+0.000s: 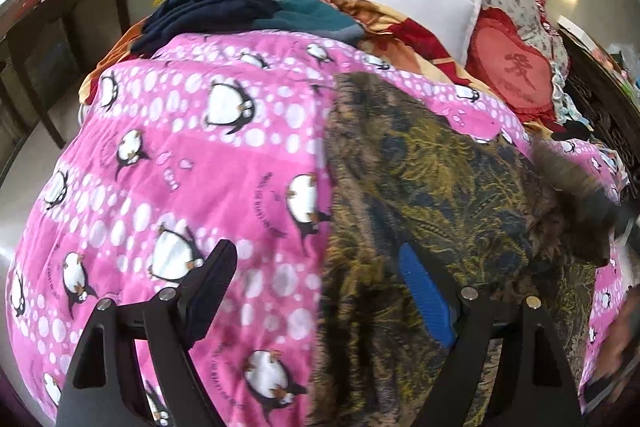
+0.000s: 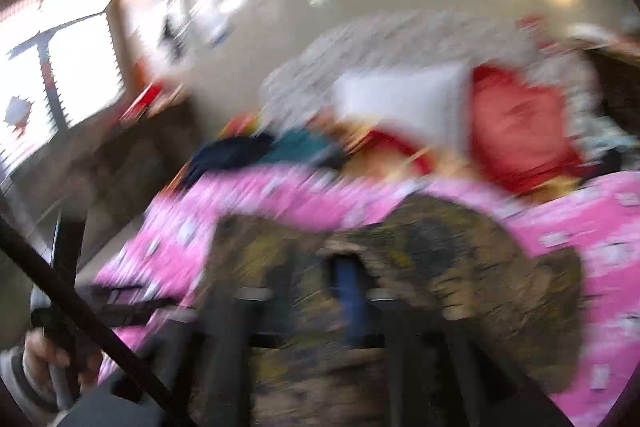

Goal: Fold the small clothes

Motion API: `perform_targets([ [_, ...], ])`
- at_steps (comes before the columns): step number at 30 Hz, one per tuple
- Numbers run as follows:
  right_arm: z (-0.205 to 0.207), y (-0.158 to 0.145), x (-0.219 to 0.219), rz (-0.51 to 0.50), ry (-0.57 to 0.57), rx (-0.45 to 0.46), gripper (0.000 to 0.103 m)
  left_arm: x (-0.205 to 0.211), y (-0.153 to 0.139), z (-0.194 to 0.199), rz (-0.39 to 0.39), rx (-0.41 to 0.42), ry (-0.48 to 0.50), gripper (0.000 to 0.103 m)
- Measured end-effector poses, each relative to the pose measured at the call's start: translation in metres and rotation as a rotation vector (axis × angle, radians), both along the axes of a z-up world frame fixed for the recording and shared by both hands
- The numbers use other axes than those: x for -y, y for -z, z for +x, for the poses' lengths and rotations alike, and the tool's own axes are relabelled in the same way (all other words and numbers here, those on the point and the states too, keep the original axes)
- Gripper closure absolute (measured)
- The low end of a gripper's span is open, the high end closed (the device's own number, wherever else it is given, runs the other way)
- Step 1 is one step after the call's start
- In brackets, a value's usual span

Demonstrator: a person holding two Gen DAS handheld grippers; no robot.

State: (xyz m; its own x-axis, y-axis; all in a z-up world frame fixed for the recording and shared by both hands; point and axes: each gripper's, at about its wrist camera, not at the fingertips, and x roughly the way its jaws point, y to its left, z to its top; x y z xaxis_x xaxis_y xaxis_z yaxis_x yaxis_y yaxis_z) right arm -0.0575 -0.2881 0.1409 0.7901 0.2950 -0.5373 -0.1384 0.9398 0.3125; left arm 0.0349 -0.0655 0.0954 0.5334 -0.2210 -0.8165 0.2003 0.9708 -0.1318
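Left and right claws, wrist views.
Left claw (image 1: 316, 291), lower centre of its frame: black fingers (image 1: 212, 279) spread wide apart. Right claw (image 2: 316, 291), lower centre: motion-blurred, spacing indistinct. A hand (image 2: 48, 359) appears lower left.

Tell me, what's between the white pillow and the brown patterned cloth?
In the left wrist view, a red and yellow blanket and a strip of the pink penguin quilt lie between the white pillow and the brown patterned cloth.
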Motion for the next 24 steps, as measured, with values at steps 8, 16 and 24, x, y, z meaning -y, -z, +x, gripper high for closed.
perform_targets([
  [8, -0.002, 0.026, -0.001, 0.024, -0.071, -0.073, 0.024, -0.006, 0.005, 0.0, 0.009, 0.006, 0.017, 0.02],
  [16, -0.043, 0.015, 0.085, 0.092, 0.139, -0.039, 0.024, 0.018, 0.012, -0.002, -0.001, -0.013, 0.059, 0.02],
  [24, -0.023, 0.054, 0.086, 0.099, 0.215, -0.138, 0.024, 0.043, 0.003, -0.008, 0.008, 0.004, 0.129, 0.02],
])
